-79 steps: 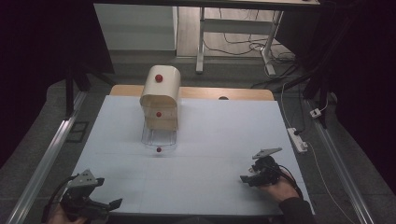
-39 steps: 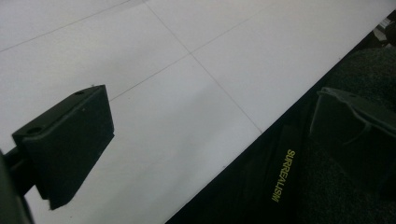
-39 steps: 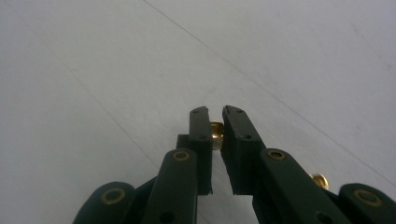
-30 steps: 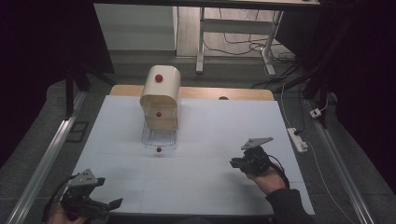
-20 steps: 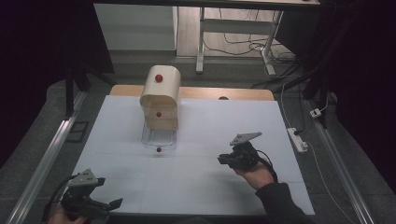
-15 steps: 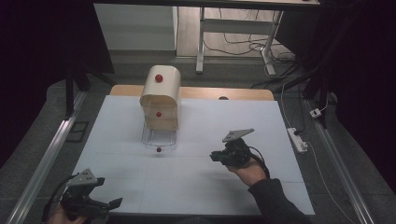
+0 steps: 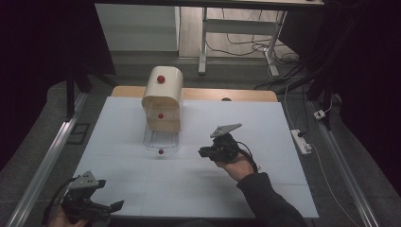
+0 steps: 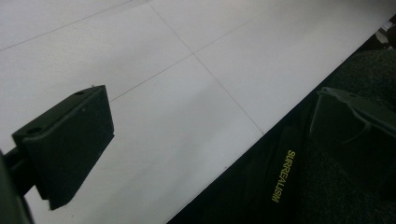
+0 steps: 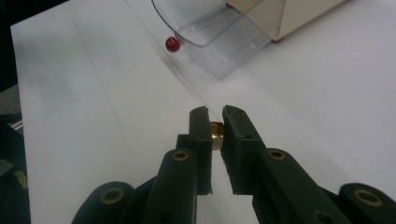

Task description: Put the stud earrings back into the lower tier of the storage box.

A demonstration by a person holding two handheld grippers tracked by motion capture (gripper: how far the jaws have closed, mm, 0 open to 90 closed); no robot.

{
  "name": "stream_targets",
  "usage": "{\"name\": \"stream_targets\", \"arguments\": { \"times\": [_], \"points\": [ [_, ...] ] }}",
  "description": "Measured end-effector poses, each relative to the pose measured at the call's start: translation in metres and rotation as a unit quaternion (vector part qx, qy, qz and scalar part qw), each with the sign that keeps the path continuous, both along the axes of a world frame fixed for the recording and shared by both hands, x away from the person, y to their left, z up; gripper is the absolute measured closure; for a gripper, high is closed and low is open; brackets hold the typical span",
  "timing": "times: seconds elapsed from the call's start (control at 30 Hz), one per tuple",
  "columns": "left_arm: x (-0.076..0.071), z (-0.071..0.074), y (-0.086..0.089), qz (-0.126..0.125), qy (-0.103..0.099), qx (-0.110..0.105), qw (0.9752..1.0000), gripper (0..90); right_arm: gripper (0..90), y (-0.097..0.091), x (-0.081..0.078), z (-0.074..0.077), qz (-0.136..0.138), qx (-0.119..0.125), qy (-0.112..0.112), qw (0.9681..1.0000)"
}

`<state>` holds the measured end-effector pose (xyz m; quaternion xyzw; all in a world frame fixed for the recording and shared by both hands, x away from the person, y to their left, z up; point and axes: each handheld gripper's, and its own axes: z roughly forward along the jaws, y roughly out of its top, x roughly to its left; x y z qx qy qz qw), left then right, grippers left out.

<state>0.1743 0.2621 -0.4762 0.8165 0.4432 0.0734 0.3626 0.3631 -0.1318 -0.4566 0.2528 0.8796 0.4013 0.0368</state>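
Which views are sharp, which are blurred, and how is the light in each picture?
High view: the white table top is evenly lit, its surroundings dark, the cream box fairly sharp. Left gripper view: tilted; the near black jaws are soft, the yellow lettering is readable. Right gripper view: the small brass piece between the jaws is sharpest; the clear drawer and its red knob are slightly soft.

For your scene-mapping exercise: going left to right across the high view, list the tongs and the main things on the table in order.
Left tongs → cream cabinet with its clear drawer pulled out → right tongs → white power strip beside the table.
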Motion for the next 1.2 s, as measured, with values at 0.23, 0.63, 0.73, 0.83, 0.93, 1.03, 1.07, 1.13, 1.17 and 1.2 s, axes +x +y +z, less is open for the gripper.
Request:
{"name": "stream_targets", "arguments": {
  "times": [0.23, 0.63, 0.73, 0.83, 0.93, 1.03, 1.07, 1.13, 1.17, 1.2],
  "points": [
    [0.000, 0.000, 0.001, 0.000, 0.000, -0.005, 1.0000, 0.0, 82.0, 0.028, 0.009, 0.000, 0.011, 0.014, -0.006, 0.9998],
    [0.000, 0.000, 0.000, -0.002, -0.002, -0.001, 1.0000, 0.0, 82.0, 0.059, 0.021, -0.004, 0.019, 0.020, -0.010, 0.9996],
    [0.000, 0.000, 0.000, -0.002, -0.002, -0.001, 1.0000, 0.0, 81.9, 0.068, 0.024, -0.006, 0.021, 0.018, -0.014, 0.9995],
    [0.000, 0.000, 0.000, -0.003, -0.002, 0.000, 1.0000, 0.0, 81.8, 0.076, 0.027, -0.007, 0.020, 0.022, -0.018, 0.9994],
    [0.000, 0.000, 0.000, -0.004, -0.002, 0.001, 1.0000, 0.0, 81.8, 0.084, 0.030, -0.009, 0.015, 0.027, -0.020, 0.9993],
    [-0.001, 0.000, 0.000, -0.004, -0.003, 0.001, 1.0000, 0.0, 81.7, 0.090, 0.032, -0.013, 0.015, 0.020, -0.028, 0.9993],
    [-0.001, 0.000, 0.000, -0.005, -0.003, 0.001, 1.0000, 0.0, 81.6, 0.092, 0.034, -0.014, 0.014, 0.019, -0.030, 0.9993],
    [-0.001, 0.000, 0.000, -0.005, -0.004, 0.001, 1.0000, 0.0, 77.8, 0.094, 0.035, -0.017, 0.011, 0.019, -0.031, 0.9993],
    [-0.001, 0.000, 0.000, -0.005, -0.004, 0.001, 1.0000, 0.0, 74.2, 0.095, 0.036, -0.019, 0.009, 0.020, -0.028, 0.9994],
    [-0.001, 0.000, 0.000, -0.005, -0.004, 0.001, 1.0000, 0.0, 74.2, 0.095, 0.036, -0.019, 0.009, 0.020, -0.028, 0.9994]
  ]
}}
